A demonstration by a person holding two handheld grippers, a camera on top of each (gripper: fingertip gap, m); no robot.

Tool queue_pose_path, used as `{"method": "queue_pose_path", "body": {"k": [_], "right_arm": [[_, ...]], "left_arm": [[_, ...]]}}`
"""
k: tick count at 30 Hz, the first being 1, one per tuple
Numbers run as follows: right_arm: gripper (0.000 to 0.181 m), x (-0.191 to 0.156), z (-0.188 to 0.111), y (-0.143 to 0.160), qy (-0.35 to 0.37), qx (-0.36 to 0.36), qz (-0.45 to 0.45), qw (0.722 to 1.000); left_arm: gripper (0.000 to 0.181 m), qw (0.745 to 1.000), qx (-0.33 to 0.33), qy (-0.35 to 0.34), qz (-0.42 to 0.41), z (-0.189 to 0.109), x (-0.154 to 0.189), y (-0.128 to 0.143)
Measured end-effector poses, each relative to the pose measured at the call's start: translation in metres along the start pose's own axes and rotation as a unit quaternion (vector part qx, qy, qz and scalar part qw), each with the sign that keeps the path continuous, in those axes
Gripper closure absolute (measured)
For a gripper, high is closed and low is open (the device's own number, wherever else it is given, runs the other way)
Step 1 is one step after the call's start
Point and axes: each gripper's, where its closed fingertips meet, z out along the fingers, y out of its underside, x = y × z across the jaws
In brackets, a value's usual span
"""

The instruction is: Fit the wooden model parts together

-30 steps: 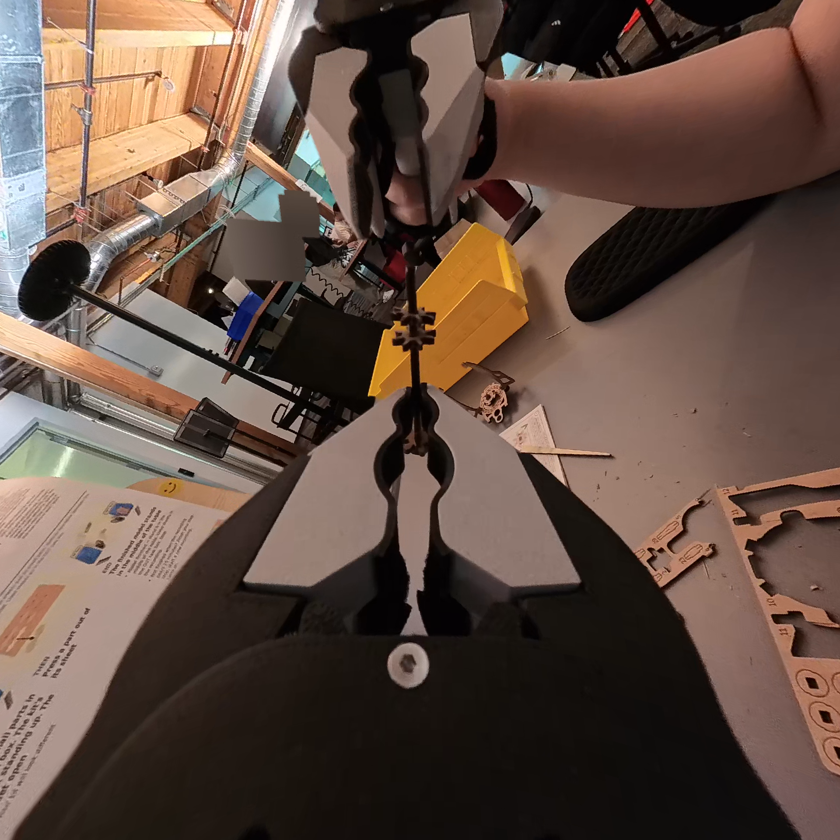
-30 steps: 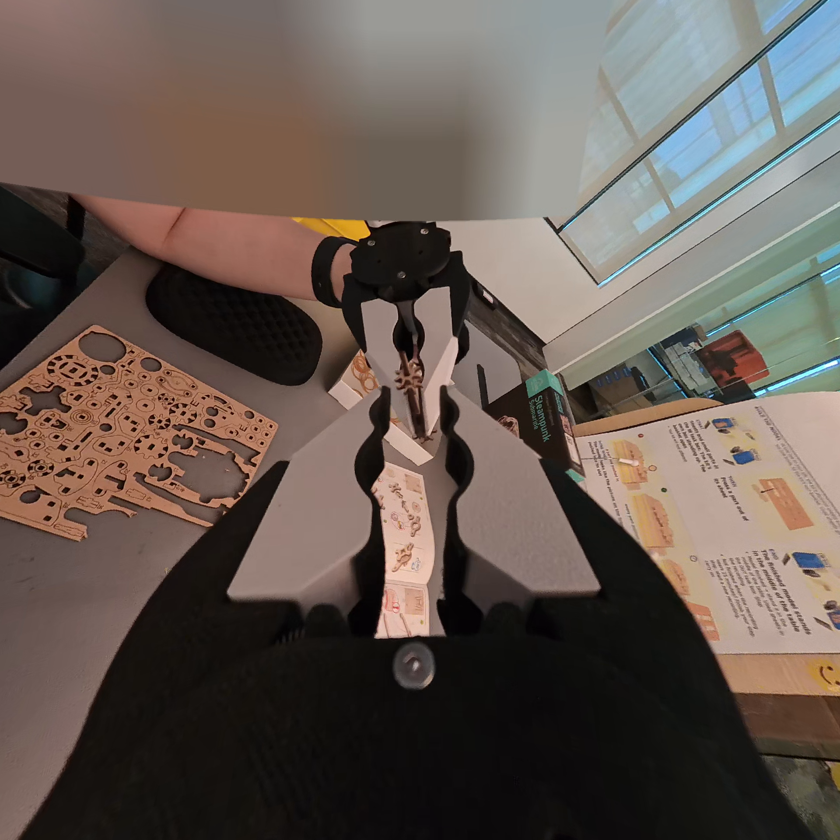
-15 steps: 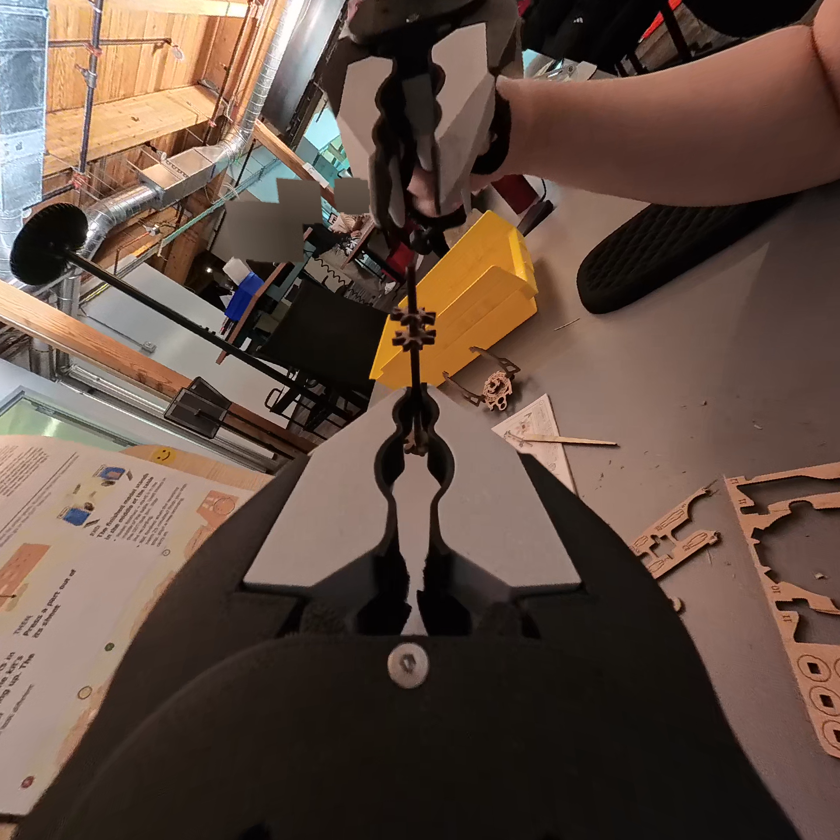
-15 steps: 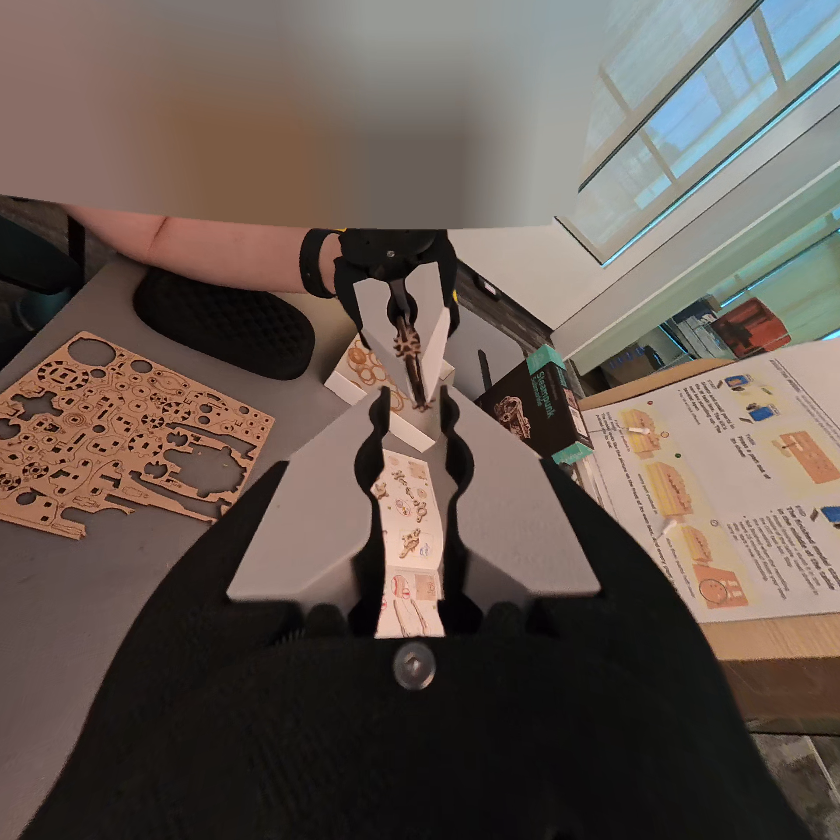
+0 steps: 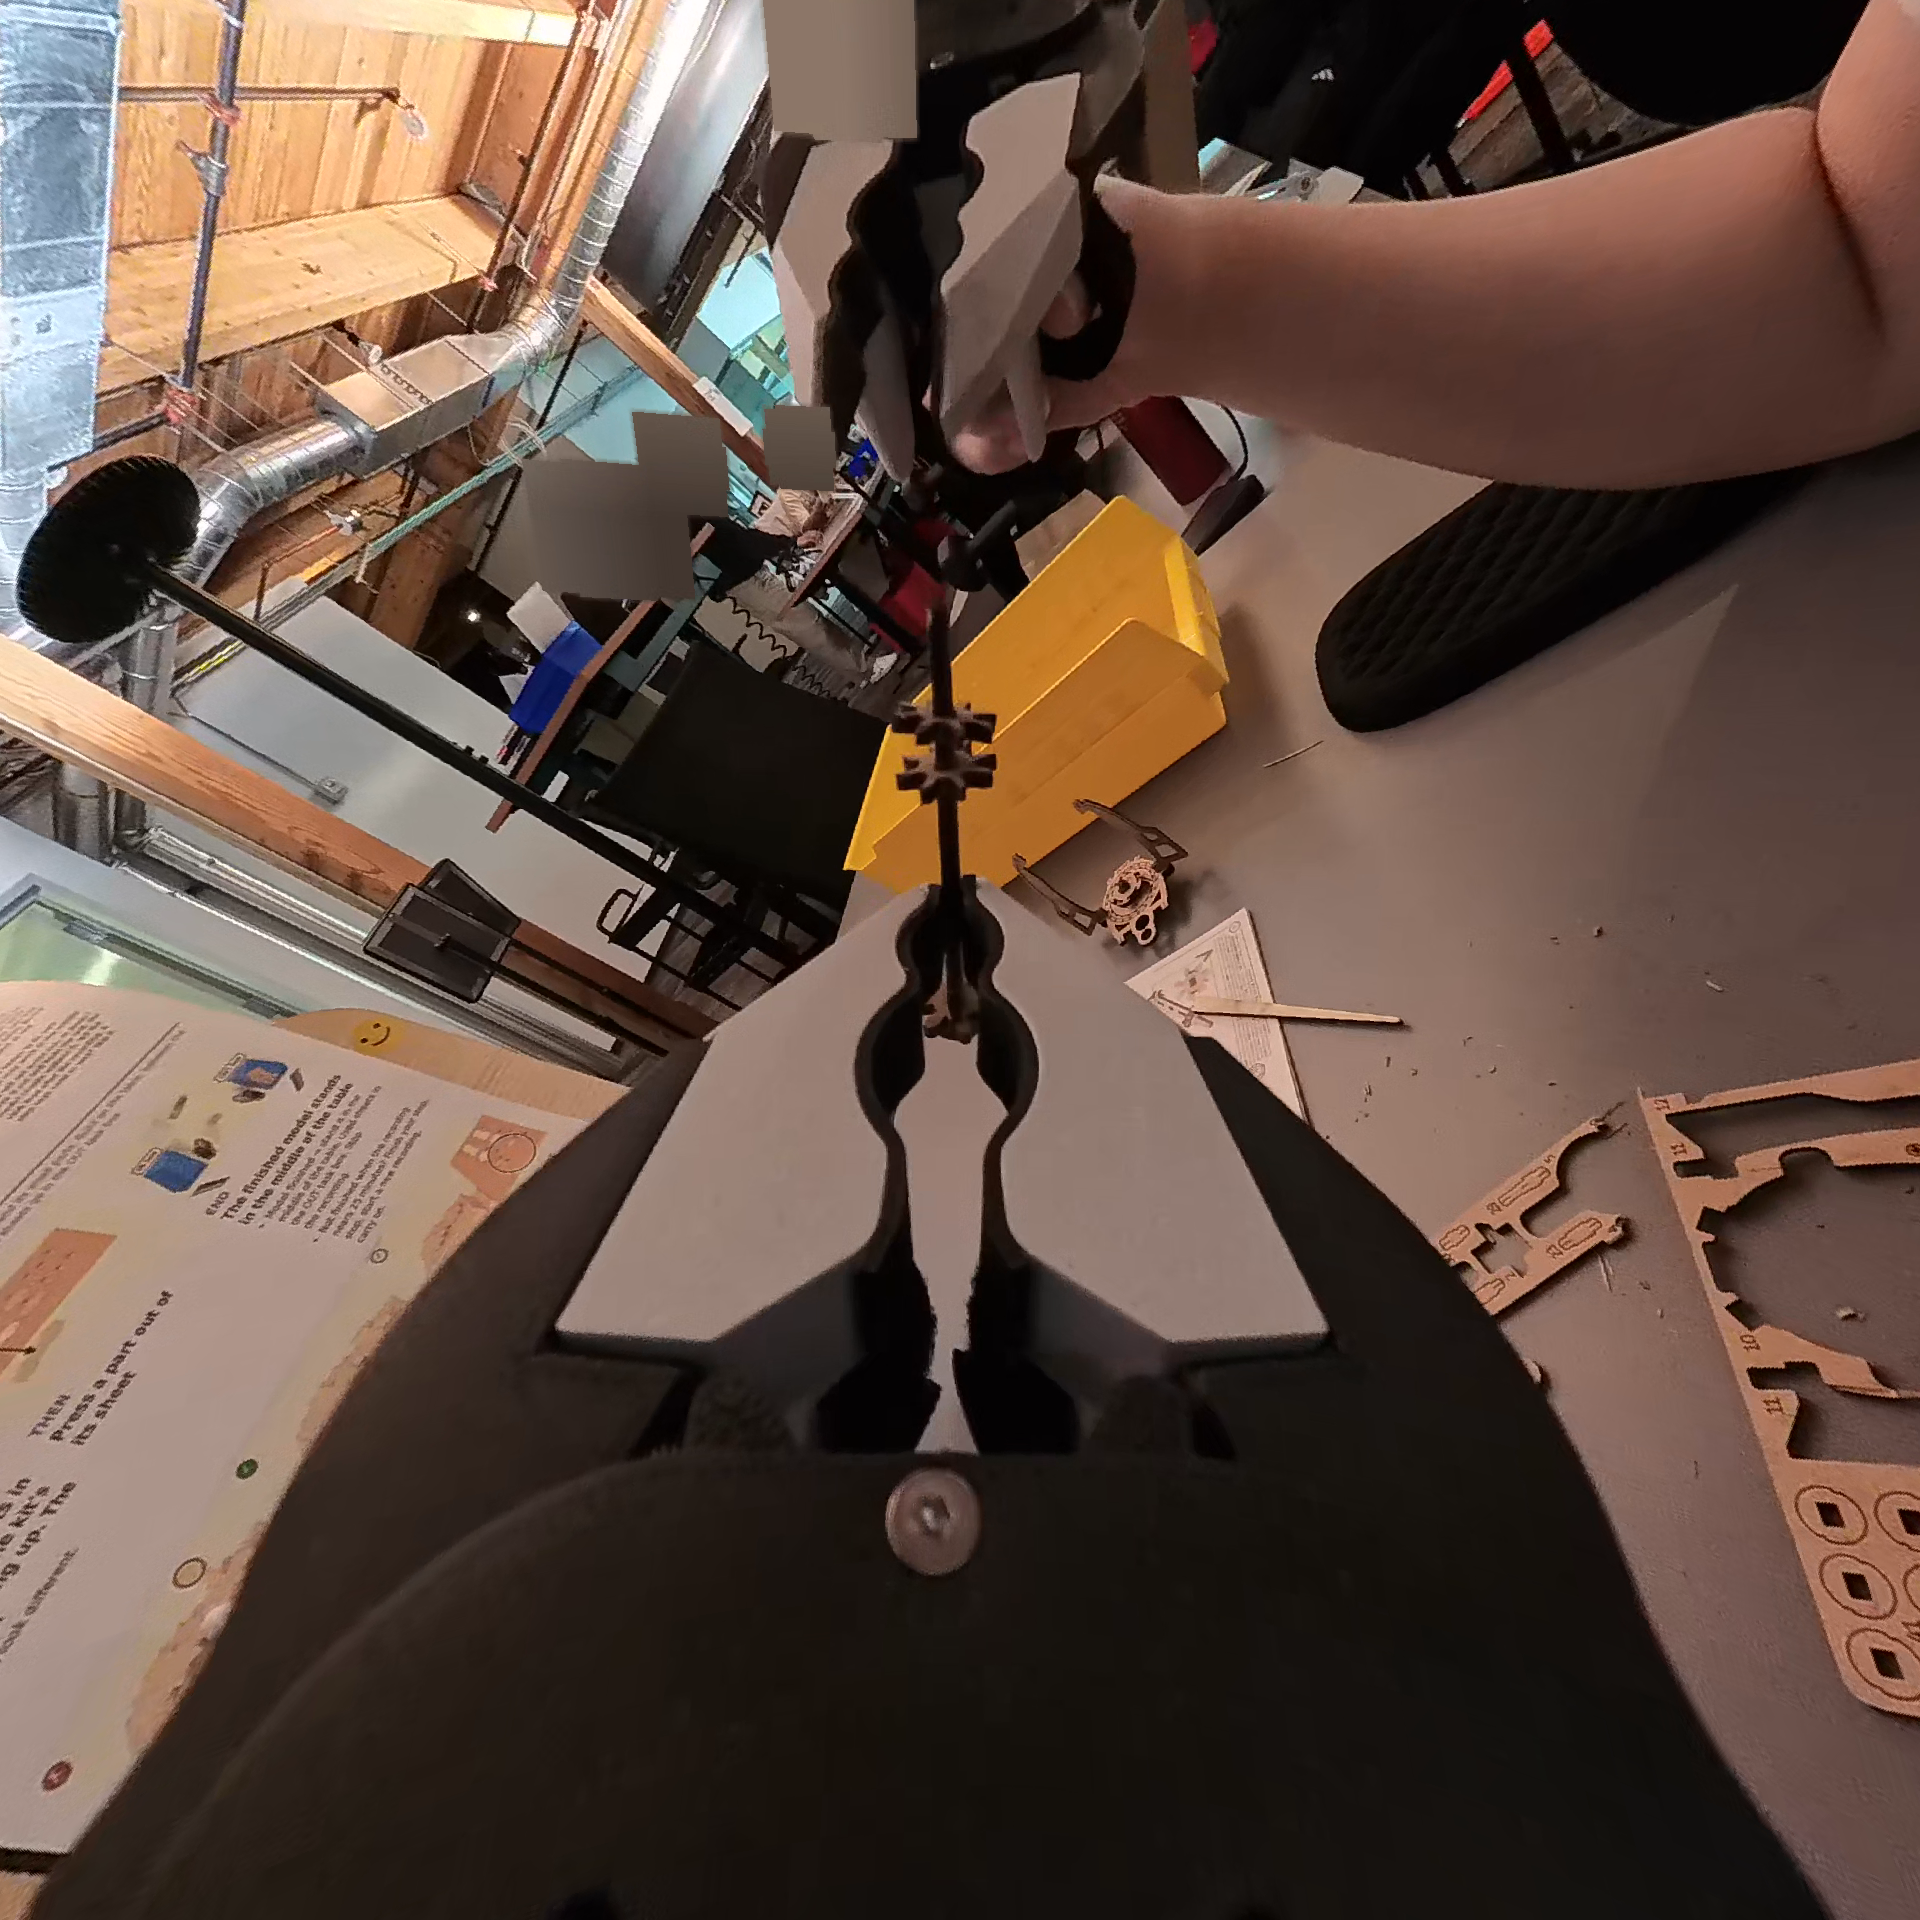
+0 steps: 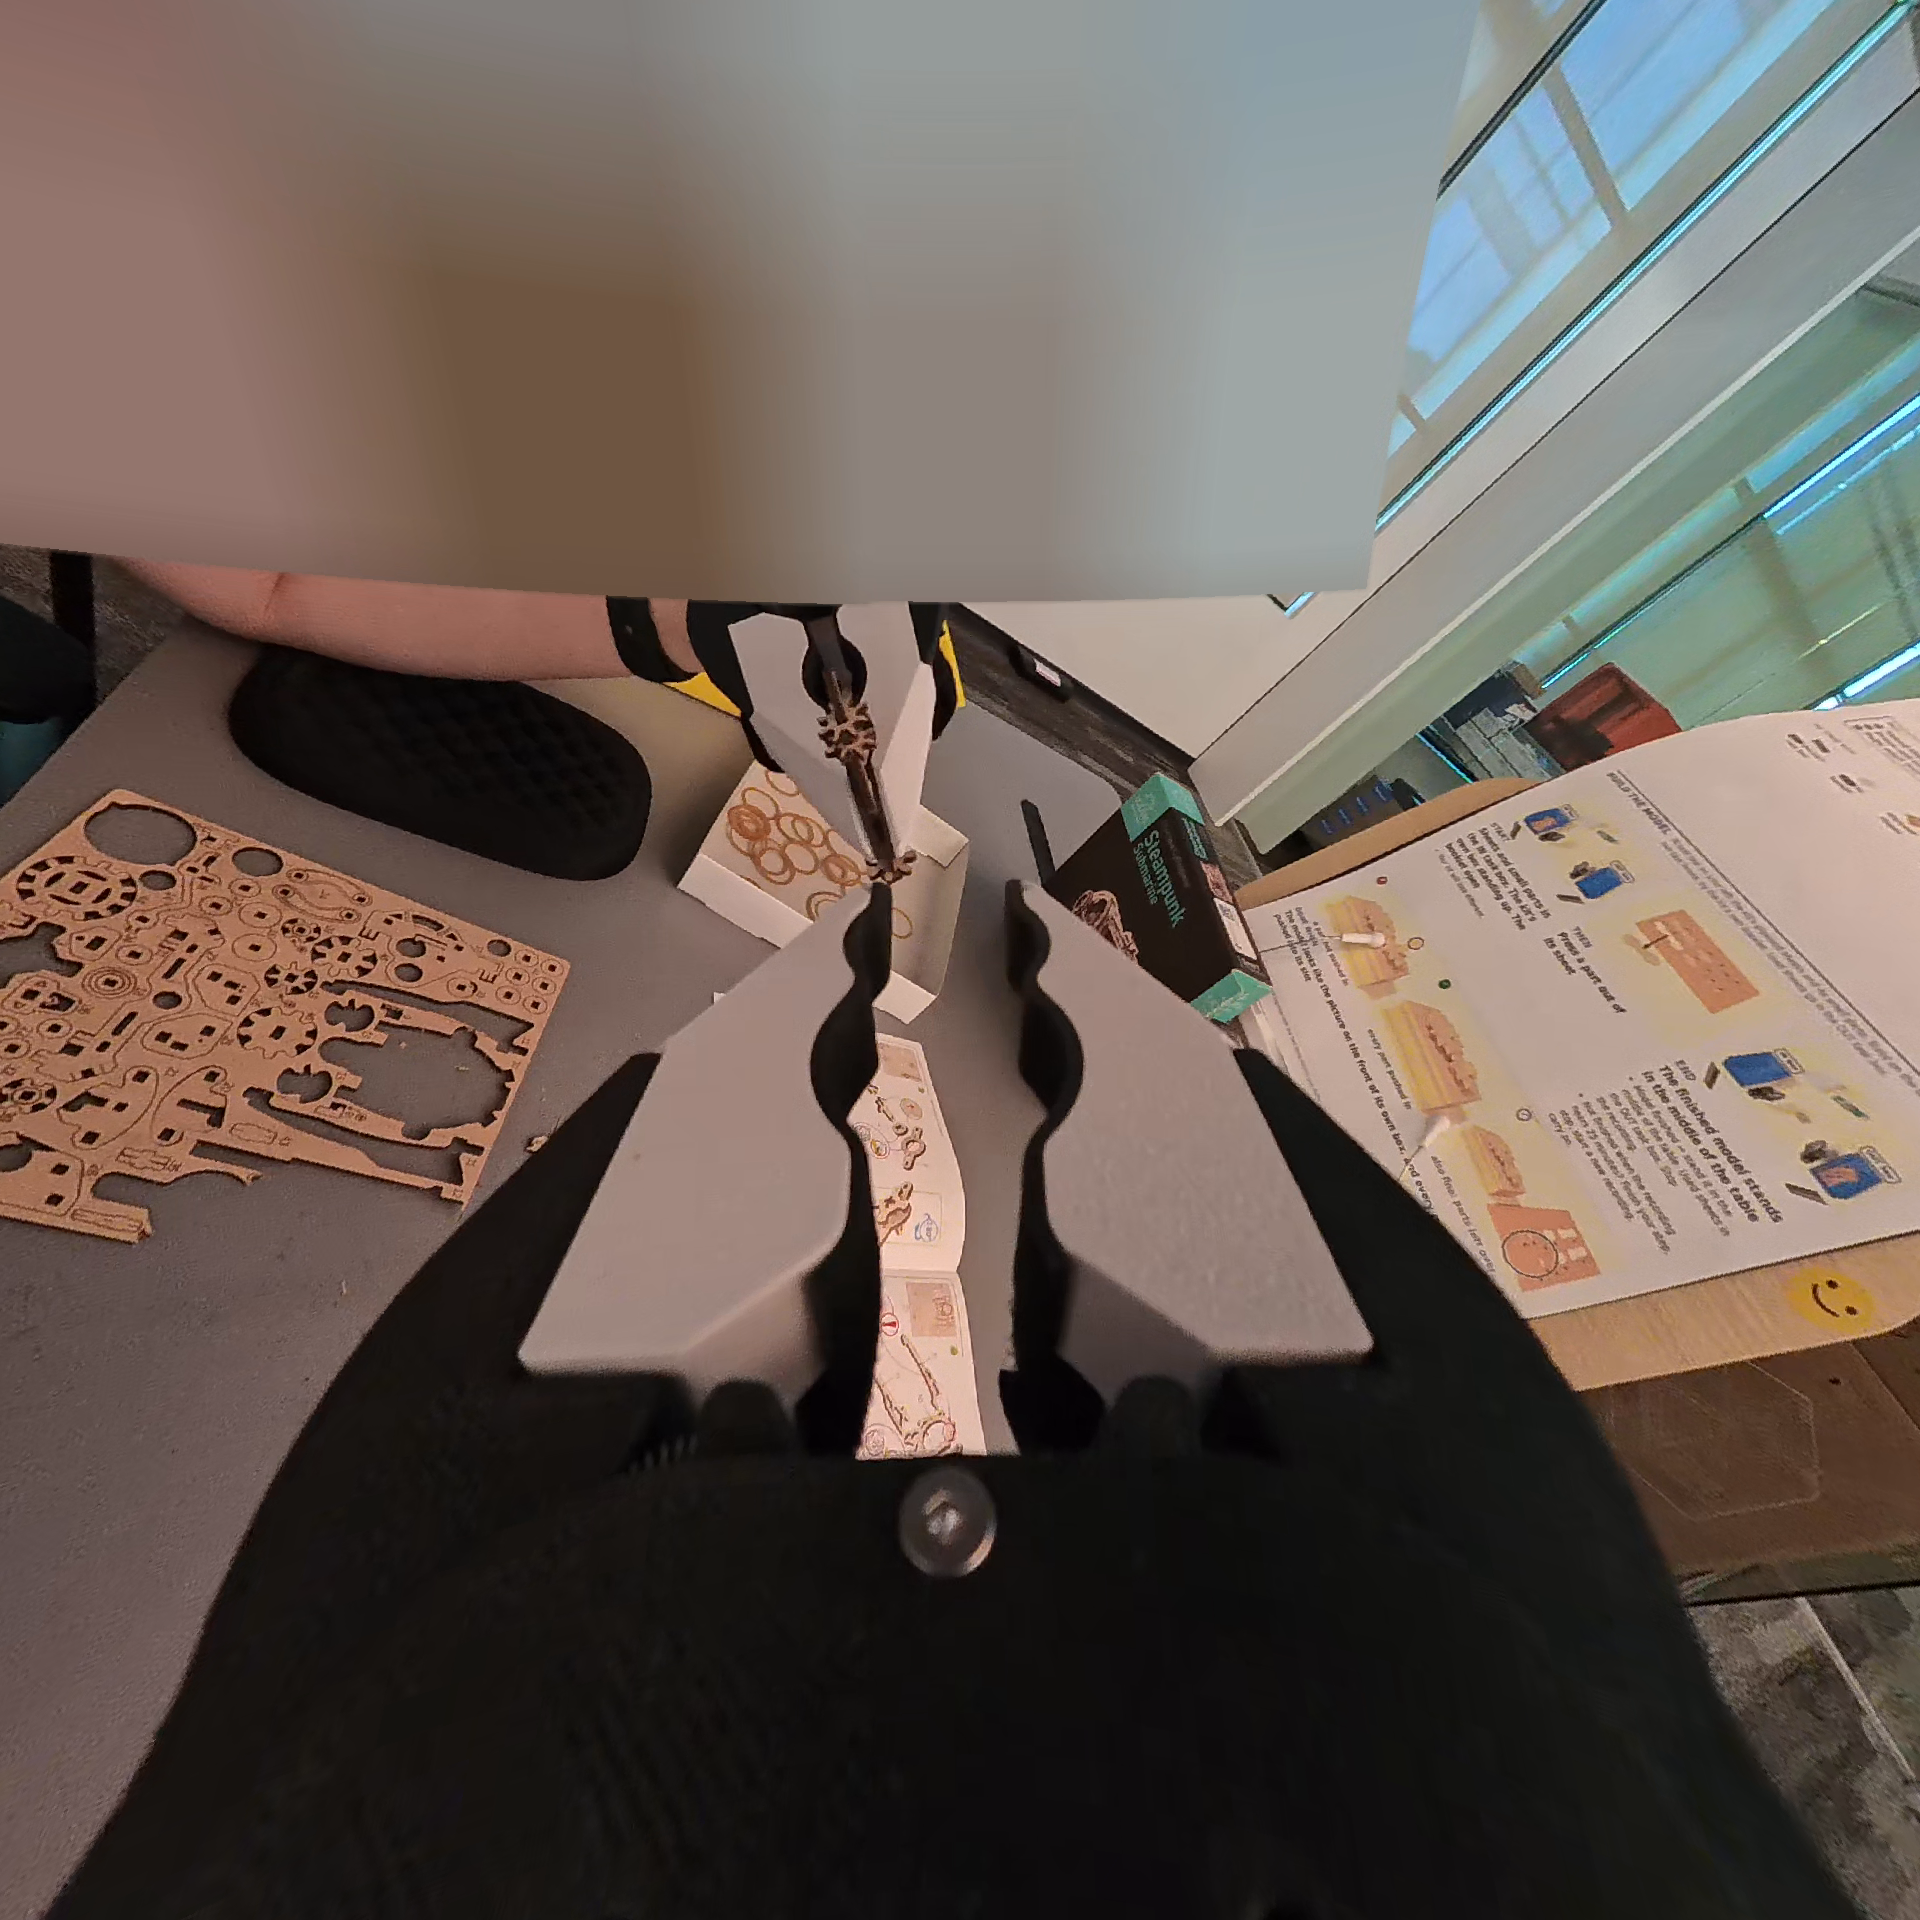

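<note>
We held the thin wooden axle point(image 5: 943, 831), already carrying two small gears point(image 5: 945, 748), pinched in our left claw point(image 5: 951, 935) above the table point(image 5: 1558, 831). Our right claw point(image 6: 940, 904) stood wide and empty just off its tip. Much seemed left: the part sheet point(image 6: 208, 1039) lay nearby, a rubber-band box point(image 6: 800, 862) directly below.

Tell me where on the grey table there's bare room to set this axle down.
Barest: the grey table between the black wrist rest and the punched wooden sheet, with only small chips. A narrower strip lies between the wrist rest and the other parts sheet. Crowded: around the rubber-band box, instruction booklet and kit box.
</note>
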Motion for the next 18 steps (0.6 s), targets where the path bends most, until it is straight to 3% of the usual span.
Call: {"method": "queue_pose_path", "body": {"k": [18], "right_arm": [[0.161,-0.0025,0.0024,-0.0019,-0.002,-0.006,-0.005,1.0]], "left_arm": [[0.181,1.0,0.007,-0.003,0.005,-0.0032,-0.0019,-0.0067]]}}
